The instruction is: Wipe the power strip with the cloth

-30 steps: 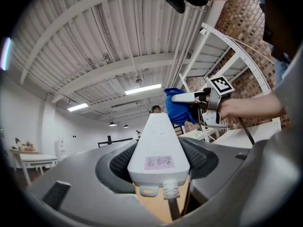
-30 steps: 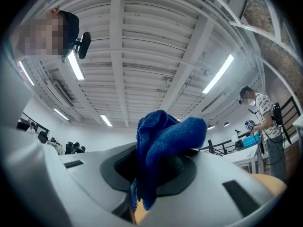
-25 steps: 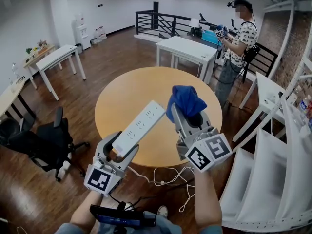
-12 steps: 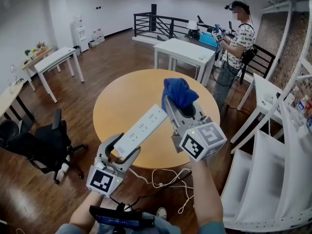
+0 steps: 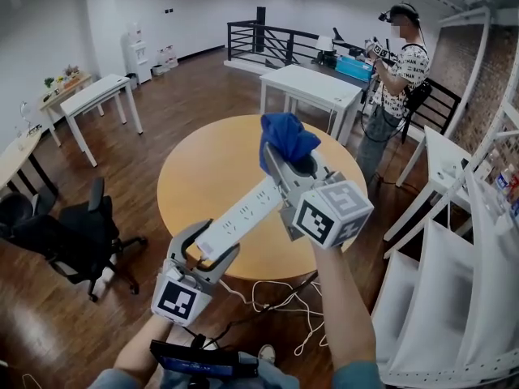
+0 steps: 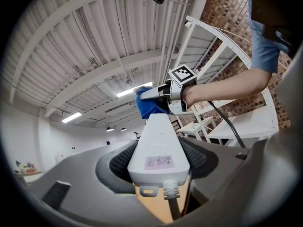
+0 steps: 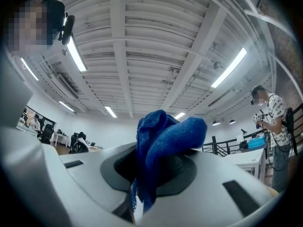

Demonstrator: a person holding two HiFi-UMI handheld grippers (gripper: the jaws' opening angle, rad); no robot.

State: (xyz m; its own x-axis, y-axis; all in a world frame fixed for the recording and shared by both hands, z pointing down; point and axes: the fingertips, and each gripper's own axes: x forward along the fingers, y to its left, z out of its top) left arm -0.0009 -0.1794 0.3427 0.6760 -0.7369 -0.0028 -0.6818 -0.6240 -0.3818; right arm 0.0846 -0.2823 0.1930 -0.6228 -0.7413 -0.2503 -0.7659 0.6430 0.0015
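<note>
Power strip (image 5: 242,215), a long white plastic bar with its sockets facing up, is held in the air above the round light-wood table (image 5: 203,164), slanting away from the person. The left gripper (image 5: 204,248) has its jaws clamped on the strip's cord end, pads pressing both sides. The right gripper (image 5: 284,156) has its jaws closed on a bunched blue terry cloth (image 5: 284,134), which sits at the strip's far end
</note>
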